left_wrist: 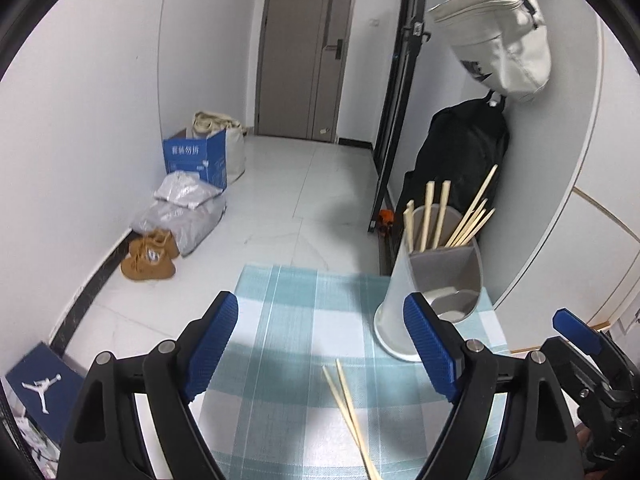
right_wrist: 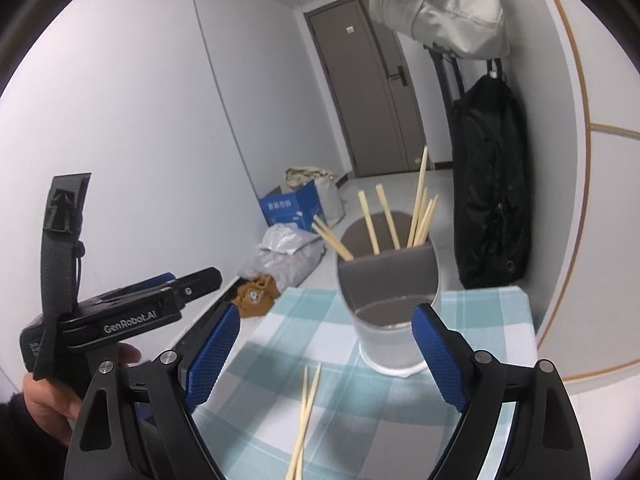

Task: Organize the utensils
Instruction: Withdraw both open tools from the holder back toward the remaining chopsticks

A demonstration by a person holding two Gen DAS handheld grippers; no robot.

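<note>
Pale wooden chopsticks already stand in the grey holder at centre-right of the right wrist view, fanned out of its rear compartment; the front compartment looks empty, though its floor is partly hidden. One loose pair of chopsticks lies on the checked tablecloth, low in the frame and in front of the holder, so by my reading most of the sorting is done and this pair is what remains. The right gripper tilts down over that pair, its blue pads spread wide with nothing pinched between them. The left gripper is angled down too, jaws likewise spread and empty, the pair lying between and below them, untouched. A hand holds the left gripper's handle at lower left
</note>
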